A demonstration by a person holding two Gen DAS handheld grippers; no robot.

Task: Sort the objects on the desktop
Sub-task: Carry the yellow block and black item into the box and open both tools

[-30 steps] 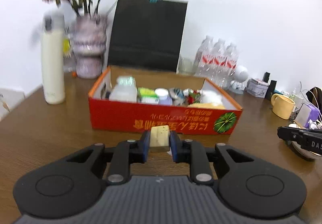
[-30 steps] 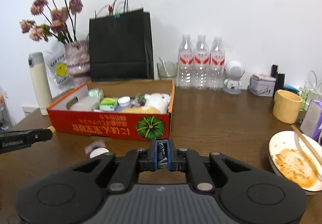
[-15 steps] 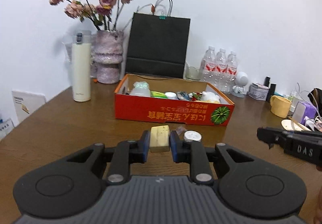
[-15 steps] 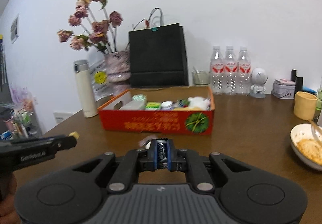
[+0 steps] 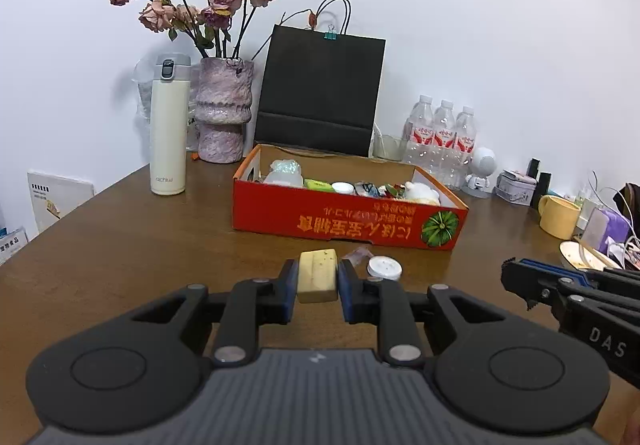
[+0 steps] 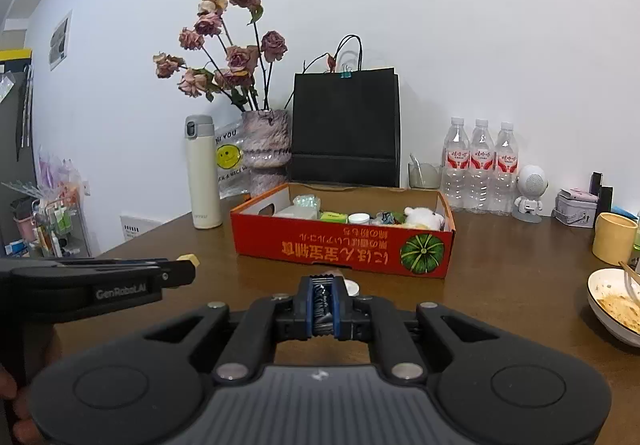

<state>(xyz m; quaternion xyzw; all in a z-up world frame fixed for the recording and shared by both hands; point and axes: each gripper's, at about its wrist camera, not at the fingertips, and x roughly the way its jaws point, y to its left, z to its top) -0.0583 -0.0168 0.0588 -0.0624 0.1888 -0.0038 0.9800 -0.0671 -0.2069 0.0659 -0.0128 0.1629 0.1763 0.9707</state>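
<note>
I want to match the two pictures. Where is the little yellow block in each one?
Left wrist view: the yellow block sits low in the middle, clamped in the left gripper.
Right wrist view: only its tip shows at the left, poking out of that gripper.
Shared landmark: the red box behind it on the table.

The left gripper (image 6: 188, 272) reads "GenRoboLAI"; the right gripper (image 5: 516, 279) "DAS" (cut off); the plastic bag (image 6: 229, 161) "A NICE".

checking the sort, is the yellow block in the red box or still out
Out. The yellow block sits clamped in the left tool, in front of the red box.
</note>
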